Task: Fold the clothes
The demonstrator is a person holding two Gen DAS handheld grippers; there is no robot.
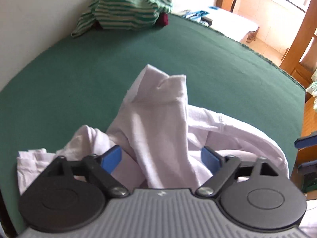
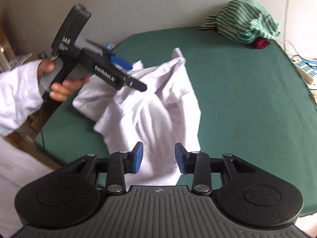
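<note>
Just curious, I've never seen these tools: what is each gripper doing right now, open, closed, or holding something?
Left gripper: open, jaws wide apart above the white garment, holding nothing.
Right gripper: open, white garment between its pads, not clamped.

Green cloth open right of the white garment. Striped pile blocks far corner; wall bounds the back.

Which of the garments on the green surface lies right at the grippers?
The white garment, crumpled between both open grippers, the left gripper and the right gripper. The green-striped garment is bunched at the far edge by the wall, over something dark red.
</note>
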